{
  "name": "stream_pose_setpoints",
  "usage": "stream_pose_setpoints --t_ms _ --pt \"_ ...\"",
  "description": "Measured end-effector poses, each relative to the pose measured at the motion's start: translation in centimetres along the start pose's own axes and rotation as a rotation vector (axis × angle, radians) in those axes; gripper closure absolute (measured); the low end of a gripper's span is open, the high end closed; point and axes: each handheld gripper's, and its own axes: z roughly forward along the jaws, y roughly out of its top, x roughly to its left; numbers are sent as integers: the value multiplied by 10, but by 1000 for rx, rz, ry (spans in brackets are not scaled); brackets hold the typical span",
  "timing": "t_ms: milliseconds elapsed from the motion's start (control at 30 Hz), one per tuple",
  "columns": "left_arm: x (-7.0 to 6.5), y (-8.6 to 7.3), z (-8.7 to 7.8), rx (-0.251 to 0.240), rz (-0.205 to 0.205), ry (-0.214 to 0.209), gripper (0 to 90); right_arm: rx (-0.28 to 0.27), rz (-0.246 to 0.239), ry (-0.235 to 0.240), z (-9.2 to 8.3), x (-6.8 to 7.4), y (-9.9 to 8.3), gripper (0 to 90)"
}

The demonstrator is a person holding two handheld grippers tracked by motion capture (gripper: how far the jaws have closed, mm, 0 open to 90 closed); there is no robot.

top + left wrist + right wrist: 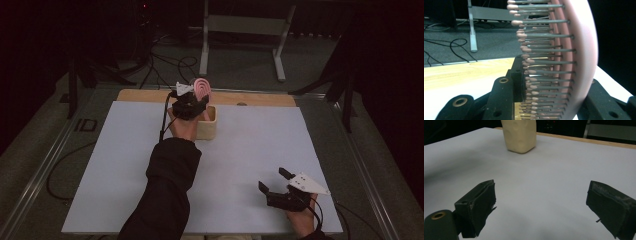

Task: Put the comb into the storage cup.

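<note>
— What are the left tongs (196,100) doing?
— Gripping a pink hairbrush (574,57) upright over the wooden box (209,126), far on the desk (250,150).
— And the right tongs (541,207)?
— Resting wide open near the right, holding nothing.

The right gripper (541,207) is held with jaws spread wide above the white sheet (554,170); a cream box (520,135) is seen beyond.
</note>
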Motion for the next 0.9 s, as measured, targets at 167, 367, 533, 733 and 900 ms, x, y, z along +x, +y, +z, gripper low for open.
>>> stream_pose_setpoints --t_ms 167,367,533,733,900 --pt "2 -4 2 12 -8 0 645 1 -1 0 0 0 0 87" --pt "1 -6 3 19 -4 0 644 1 -3 -2 0 0 0 86" --pt "1 -9 4 22 -8 1 644 1 -4 -3 0 0 0 87" --pt "4 -11 5 26 -22 -1 644 2 -5 -4 0 0 0 87" --pt "5 -13 6 34 -25 -6 643 1 -4 -4 1 0 0 87"
